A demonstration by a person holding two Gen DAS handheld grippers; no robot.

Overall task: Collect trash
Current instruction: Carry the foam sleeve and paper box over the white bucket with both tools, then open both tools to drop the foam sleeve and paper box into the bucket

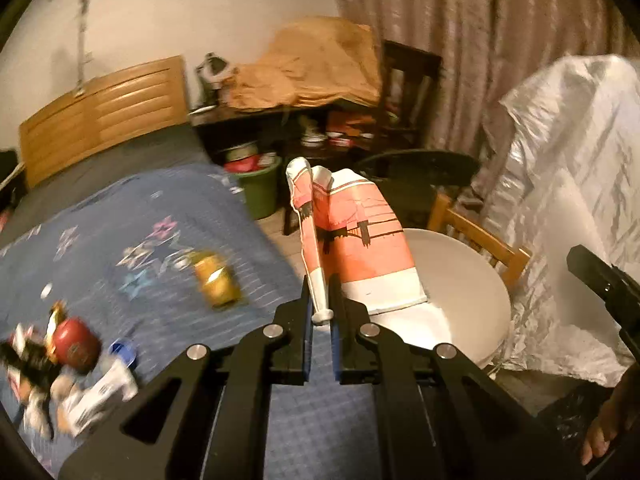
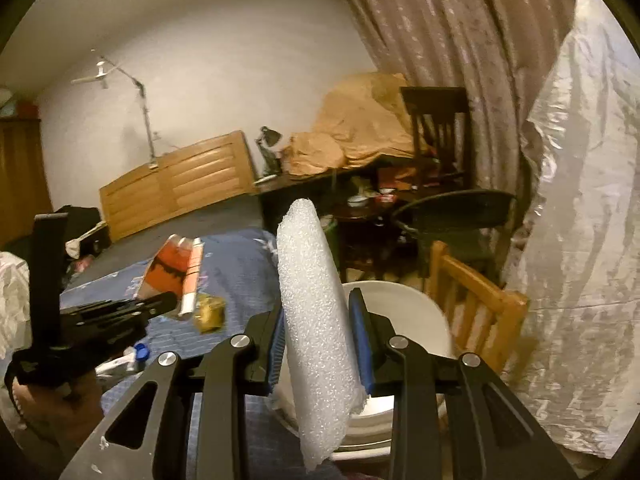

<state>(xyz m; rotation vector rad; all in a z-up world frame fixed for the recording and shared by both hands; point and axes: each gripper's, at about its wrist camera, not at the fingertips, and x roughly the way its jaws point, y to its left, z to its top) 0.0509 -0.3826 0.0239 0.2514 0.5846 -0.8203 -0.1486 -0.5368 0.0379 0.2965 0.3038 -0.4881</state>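
Observation:
My left gripper (image 1: 321, 300) is shut on the edge of an orange and white wrapper (image 1: 360, 240), held up over the near rim of a white bin (image 1: 476, 280). It also shows in the right wrist view (image 2: 172, 268). My right gripper (image 2: 320, 320) is shut on a white foam sheet (image 2: 316, 320), upright above the same white bin (image 2: 404, 312). On the blue bedspread (image 1: 120, 220) lie a yellow packet (image 1: 218, 284), a red round item (image 1: 76, 344) and white crumpled trash (image 1: 100, 396).
A wooden chair (image 2: 472, 304) stands behind the bin. Silver plastic sheeting (image 1: 572, 200) hangs at the right. A green bucket (image 1: 260, 188), a cluttered dark desk (image 2: 320, 180) and a wooden headboard (image 1: 104, 116) lie beyond the bed.

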